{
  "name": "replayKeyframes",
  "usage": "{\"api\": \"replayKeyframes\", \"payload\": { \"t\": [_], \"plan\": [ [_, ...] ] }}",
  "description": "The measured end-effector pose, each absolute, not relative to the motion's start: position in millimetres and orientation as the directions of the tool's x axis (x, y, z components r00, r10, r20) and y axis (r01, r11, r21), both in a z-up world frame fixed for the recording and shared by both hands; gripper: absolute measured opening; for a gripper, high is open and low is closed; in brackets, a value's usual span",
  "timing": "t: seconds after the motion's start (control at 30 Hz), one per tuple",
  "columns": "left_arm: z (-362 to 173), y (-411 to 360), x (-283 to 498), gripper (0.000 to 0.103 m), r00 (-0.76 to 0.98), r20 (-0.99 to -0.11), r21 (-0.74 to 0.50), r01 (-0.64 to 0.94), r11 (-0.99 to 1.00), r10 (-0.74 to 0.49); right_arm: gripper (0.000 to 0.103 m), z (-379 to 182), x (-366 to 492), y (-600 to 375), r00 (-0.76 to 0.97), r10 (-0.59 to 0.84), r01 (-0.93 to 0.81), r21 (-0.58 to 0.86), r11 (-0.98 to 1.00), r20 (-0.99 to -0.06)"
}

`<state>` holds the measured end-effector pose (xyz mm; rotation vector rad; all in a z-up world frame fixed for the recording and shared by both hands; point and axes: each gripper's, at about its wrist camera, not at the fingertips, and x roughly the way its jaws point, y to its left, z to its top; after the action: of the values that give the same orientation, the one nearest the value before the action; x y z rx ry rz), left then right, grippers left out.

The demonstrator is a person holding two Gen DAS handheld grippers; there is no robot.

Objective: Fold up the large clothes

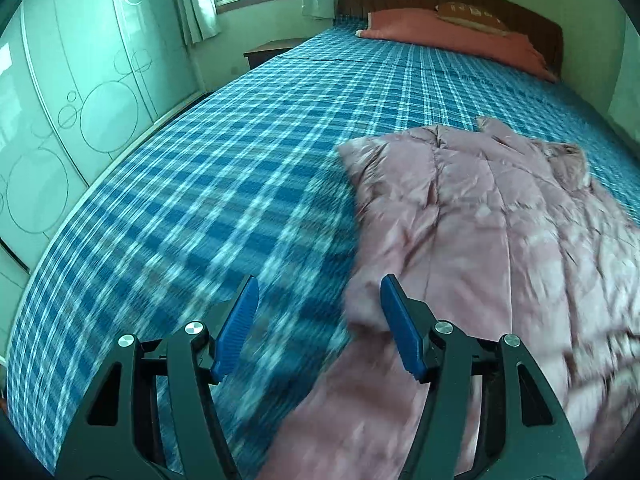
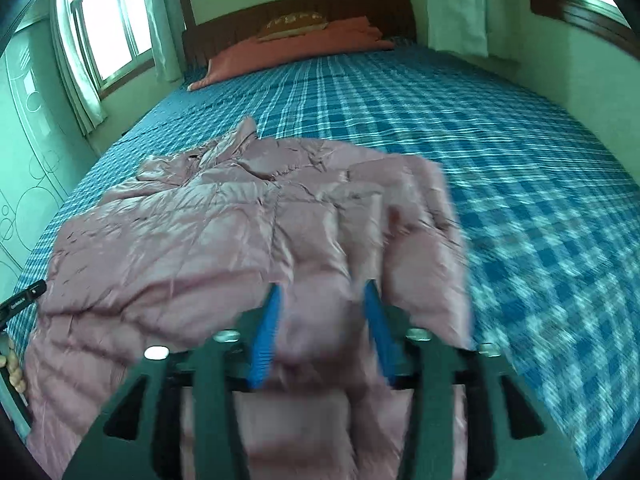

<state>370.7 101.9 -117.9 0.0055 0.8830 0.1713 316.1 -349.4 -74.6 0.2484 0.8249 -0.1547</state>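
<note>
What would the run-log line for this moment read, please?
left gripper: open, at jacket edge | right gripper: open, over jacket | jacket: flat on bed

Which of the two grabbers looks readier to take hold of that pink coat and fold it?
The right gripper, probably: its open fingers already straddle a bulge of the pink jacket. The left gripper is open too, over the jacket's edge and blue plaid bedsheet.

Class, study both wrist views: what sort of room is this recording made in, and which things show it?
Almost certainly a home bedroom. A large bed with a blue plaid sheet fills the views, pillows lie against a wooden headboard, and a curtained window sits beside it.
</note>
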Motion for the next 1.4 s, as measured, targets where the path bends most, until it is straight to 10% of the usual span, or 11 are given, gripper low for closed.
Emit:
{"api": "replayKeyframes", "payload": {
  "t": [0.67,1.4],
  "plan": [
    [-128.3,229.7,95.5,0.063,0.536,-0.843,-0.253,-0.483,0.839,0.055,0.053,-98.6,47.9,-427.8,0.604,-0.045,0.483,0.32,0.815,-0.796],
    [-142.3,191.4,18.9,0.063,0.63,-0.732,-0.596,-0.405,0.694,-0.261,0.054,-122.3,-7.7,-372.1,0.712,0.251,0.35,0.642,0.682,-0.655]
  ]
}}
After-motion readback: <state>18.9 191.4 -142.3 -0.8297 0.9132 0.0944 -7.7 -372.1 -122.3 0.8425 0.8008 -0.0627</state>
